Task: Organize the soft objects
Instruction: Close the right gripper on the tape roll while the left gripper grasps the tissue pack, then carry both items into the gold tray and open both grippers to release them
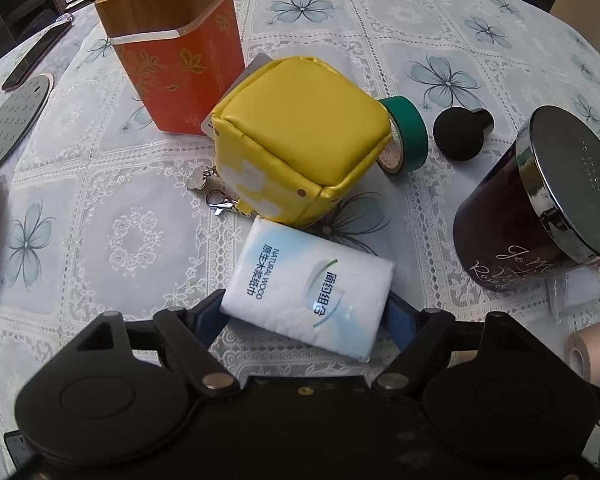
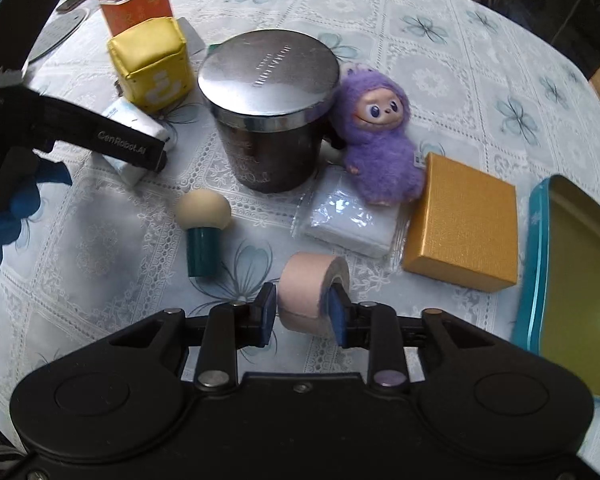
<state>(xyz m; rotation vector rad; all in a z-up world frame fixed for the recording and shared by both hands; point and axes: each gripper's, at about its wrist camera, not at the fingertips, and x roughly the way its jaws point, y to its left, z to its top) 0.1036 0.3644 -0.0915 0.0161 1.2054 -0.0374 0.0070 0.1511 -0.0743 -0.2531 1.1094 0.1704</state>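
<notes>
My left gripper [image 1: 306,310] is shut on a white tissue pack [image 1: 310,290], its blue pads on both sides of the pack. A yellow soft cube [image 1: 300,142] sits just beyond it. My right gripper [image 2: 305,314] is shut on a pink bandage roll [image 2: 312,292]; that roll also shows in the left wrist view [image 1: 592,354]. A purple plush doll [image 2: 378,140] leans against the dark candle jar [image 2: 270,116], partly on a flat white packet [image 2: 350,218]. The left gripper and tissue pack show in the right wrist view [image 2: 134,142], beside the yellow cube [image 2: 152,64].
An orange tin with wooden lid [image 1: 172,48], green tape roll [image 1: 406,136], black knob [image 1: 462,132] and dark jar [image 1: 540,200] surround the cube. A gold box [image 2: 464,224], open teal tin [image 2: 572,280] and cream-headed teal stopper [image 2: 202,232] lie near the right gripper.
</notes>
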